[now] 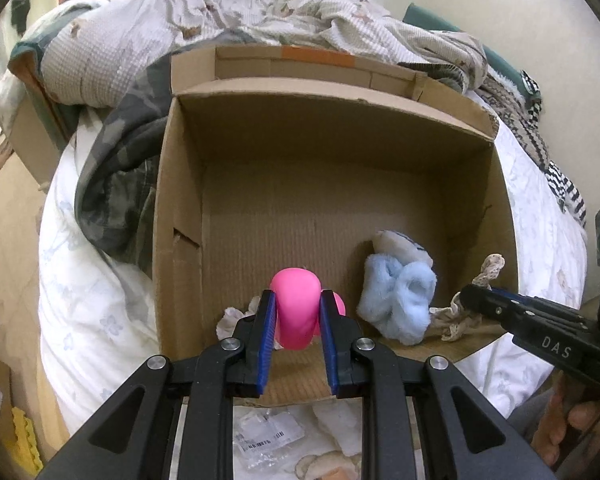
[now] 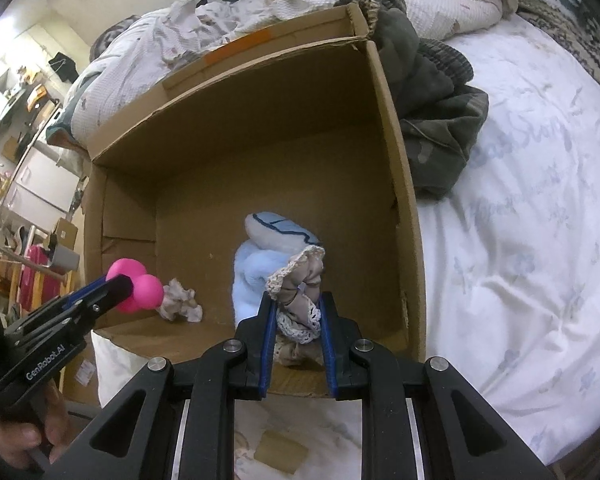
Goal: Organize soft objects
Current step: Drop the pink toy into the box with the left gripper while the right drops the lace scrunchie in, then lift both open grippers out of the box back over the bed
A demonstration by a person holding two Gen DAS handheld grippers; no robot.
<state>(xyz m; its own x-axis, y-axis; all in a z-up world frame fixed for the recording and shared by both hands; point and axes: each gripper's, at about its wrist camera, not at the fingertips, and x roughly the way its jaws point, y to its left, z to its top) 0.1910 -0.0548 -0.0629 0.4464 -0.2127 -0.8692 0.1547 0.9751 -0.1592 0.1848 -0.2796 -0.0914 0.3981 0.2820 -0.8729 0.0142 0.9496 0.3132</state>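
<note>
- We see a bed (image 2: 520,240) under a white quilt with a faint pale-blue print.
- Along its far edge we find rumpled patterned bedding (image 1: 260,12) and a dark green garment (image 2: 432,120).
- Behind it stands a plain cream wall (image 1: 500,0).
- At the left of the right wrist view we see cluttered shelves (image 2: 16,120) and a pink case (image 2: 36,280), brightly lit.

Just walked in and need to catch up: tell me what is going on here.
A person is sorting soft things into a cardboard box on a bed, a gripper in each hand. The left gripper is clamped on a pink squishy toy at the box's near edge. The right gripper grips a beige lace-trimmed cloth. A fluffy light blue item and a small crumpled pale cloth already lie inside.
</note>
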